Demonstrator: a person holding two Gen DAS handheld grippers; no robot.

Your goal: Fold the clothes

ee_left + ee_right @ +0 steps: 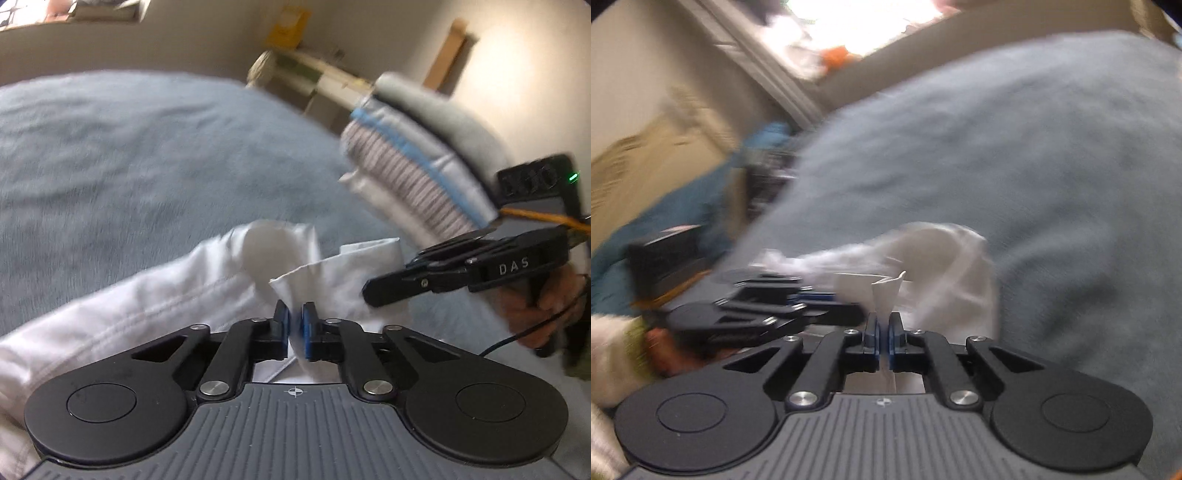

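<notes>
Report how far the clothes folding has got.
Done: a stack of folded clothes sits at the far right of the blue-grey blanket. In hand: the white garment lies bunched and unfolded, with the left gripper and right gripper each shut on a pinch of its fabric, close together. Left: spread it flat, fold it and add it to the stack. No other loose clothes can be made out; the right view is blurred.

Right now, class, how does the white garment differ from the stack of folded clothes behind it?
The white garment lies loose and rumpled; the stack of folded clothes is neatly layered. The garment is plain white; the stack shows grey, blue and ribbed layers. Both tools pinch the garment; neither touches the stack. Both rest on the blue-grey blanket.
</notes>
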